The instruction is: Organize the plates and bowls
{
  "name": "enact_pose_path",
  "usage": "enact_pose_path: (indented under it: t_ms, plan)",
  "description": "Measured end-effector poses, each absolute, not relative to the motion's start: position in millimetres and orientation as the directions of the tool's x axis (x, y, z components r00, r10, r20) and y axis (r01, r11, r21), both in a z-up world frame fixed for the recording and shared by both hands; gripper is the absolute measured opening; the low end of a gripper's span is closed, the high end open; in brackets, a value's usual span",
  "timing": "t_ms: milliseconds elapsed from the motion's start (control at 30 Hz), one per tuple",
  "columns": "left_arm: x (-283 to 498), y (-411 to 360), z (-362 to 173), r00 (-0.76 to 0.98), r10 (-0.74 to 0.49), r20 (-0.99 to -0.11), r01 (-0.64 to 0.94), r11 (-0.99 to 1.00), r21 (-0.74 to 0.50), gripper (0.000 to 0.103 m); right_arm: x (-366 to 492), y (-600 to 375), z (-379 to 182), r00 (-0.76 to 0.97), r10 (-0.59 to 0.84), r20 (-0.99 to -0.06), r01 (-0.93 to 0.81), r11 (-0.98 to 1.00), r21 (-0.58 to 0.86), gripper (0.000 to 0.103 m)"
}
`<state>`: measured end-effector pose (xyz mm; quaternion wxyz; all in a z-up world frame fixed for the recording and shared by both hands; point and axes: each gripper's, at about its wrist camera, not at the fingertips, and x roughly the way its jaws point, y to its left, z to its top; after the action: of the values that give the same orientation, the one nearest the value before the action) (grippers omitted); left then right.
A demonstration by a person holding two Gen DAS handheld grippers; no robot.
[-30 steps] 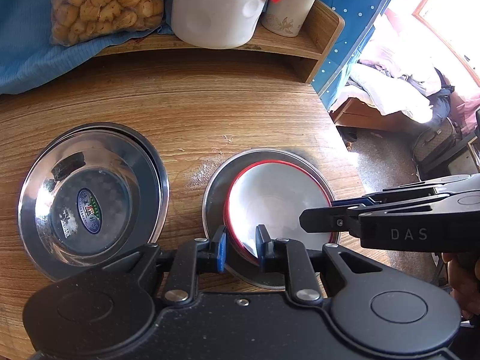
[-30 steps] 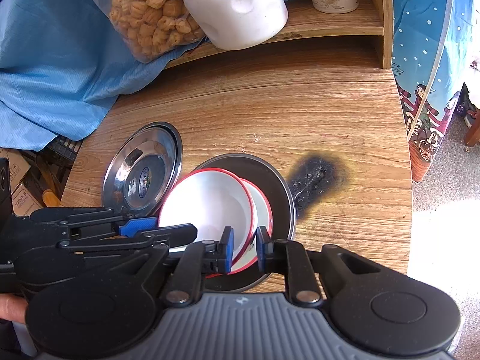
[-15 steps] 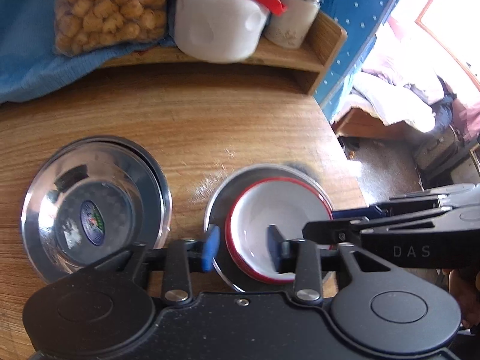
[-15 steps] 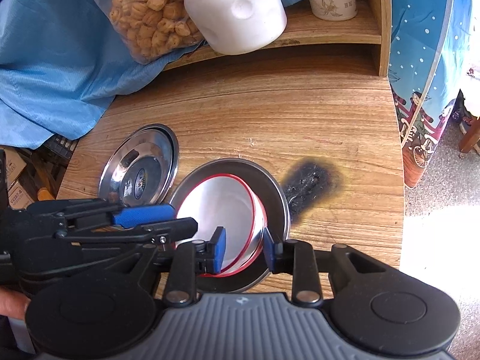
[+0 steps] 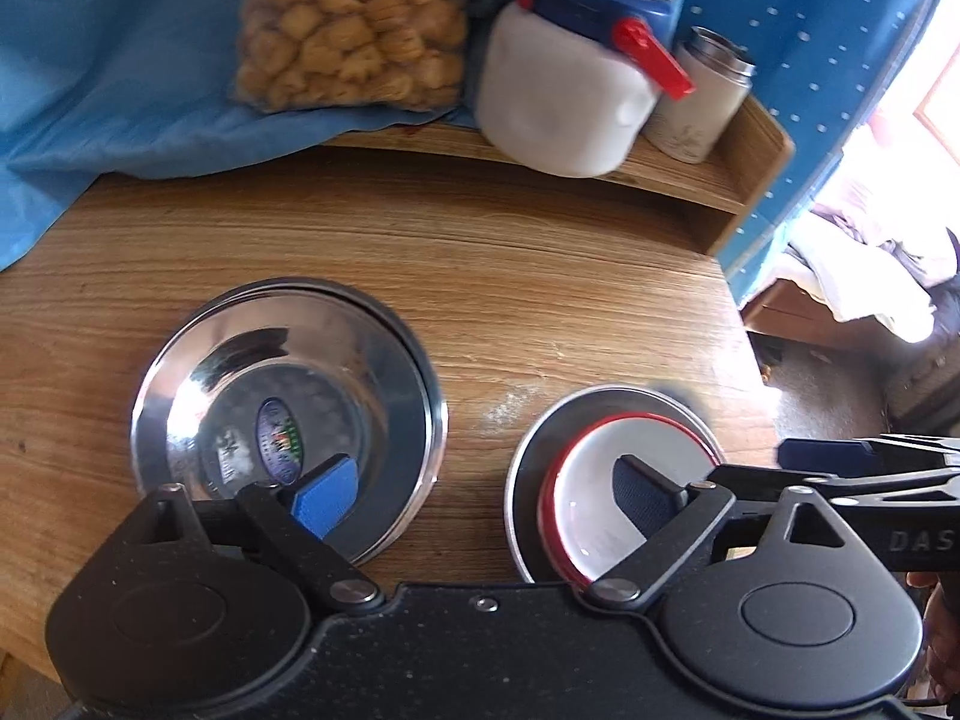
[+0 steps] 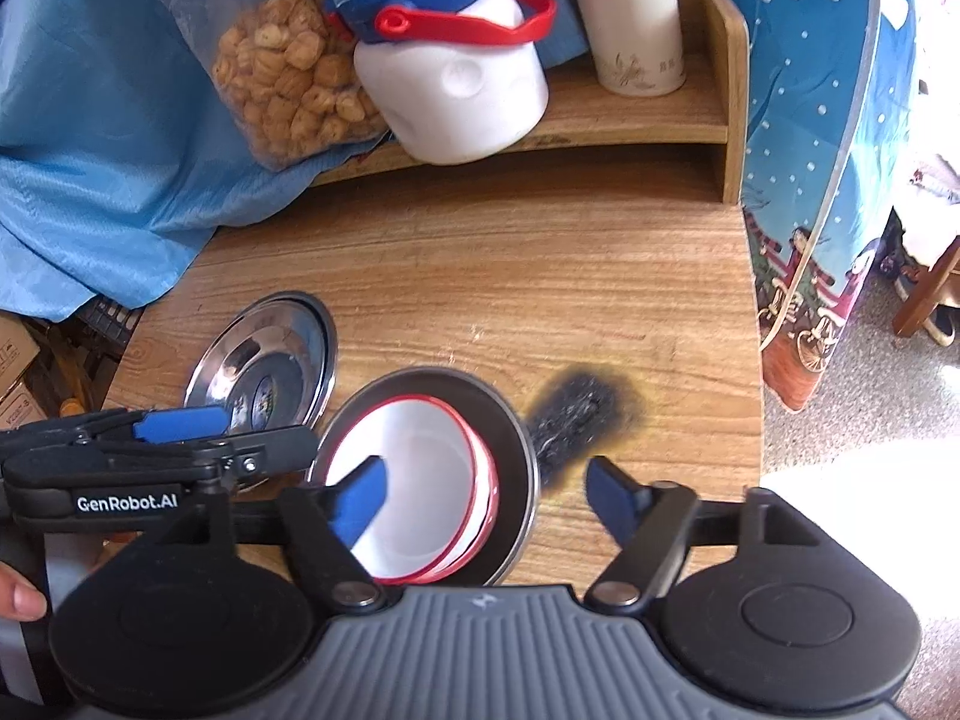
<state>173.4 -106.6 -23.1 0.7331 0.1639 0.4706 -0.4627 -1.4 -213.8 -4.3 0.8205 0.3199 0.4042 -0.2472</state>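
Two white red-rimmed bowls [image 6: 420, 468] sit nested in a steel plate [image 6: 510, 438] on the wooden table; they also show in the left wrist view [image 5: 594, 468]. A second steel plate [image 5: 288, 414] with a sticker lies to the left, also in the right wrist view [image 6: 264, 354]. My left gripper [image 5: 486, 501] is open wide and empty, above the gap between the plates. My right gripper [image 6: 486, 495] is open wide and empty above the bowls' right rim.
A low wooden shelf [image 6: 600, 120] at the back holds a white jug [image 6: 456, 96], a thermos [image 6: 636, 30] and a snack bag [image 6: 288, 72]. Blue cloth [image 6: 90, 150] drapes at left. A burn mark [image 6: 582, 414] lies right of the plate, near the table's right edge.
Both grippers have opened wide and let go of the red-rimmed bowls, which now sit nested in the steel plate. Both have pulled back and up.
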Motion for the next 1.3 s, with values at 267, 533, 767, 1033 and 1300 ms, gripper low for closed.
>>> enact_pose_path:
  t_ms: [267, 533, 767, 1033, 1300]
  plan:
    - [174.8, -98.2, -28.5, 0.152, -0.497, -0.854, 0.772, 0.599, -0.211, 0.101, -3.5, -222.5, -10.3, 0.51, -0.164, -0.844, 0.677, 0.683, 0.276, 0.103]
    - [168.6, -79.0, -28.6, 0.222, -0.492, -0.842, 0.71, 0.673, -0.207, 0.102, -4.9, -234.5, -21.1, 0.456, -0.175, -0.873, 0.678, 0.703, 0.213, 0.103]
    - [154.2, -71.4, -45.7, 0.242, -0.459, -0.855, 0.683, 0.706, -0.186, 0.102, -6.8, -237.0, -34.7, 0.428, -0.197, -0.882, 0.641, 0.754, 0.142, 0.103]
    - [140.1, -77.4, -55.7, 0.24, -0.424, -0.873, 0.659, 0.732, -0.174, 0.102, -5.6, -246.3, -35.4, 0.42, -0.172, -0.891, 0.608, 0.782, 0.136, 0.103]
    - [143.9, -79.9, -54.8, 0.278, -0.379, -0.883, 0.669, 0.736, -0.105, 0.102, -1.5, -245.8, -39.0, 0.423, -0.15, -0.894, 0.576, 0.806, 0.137, 0.103]
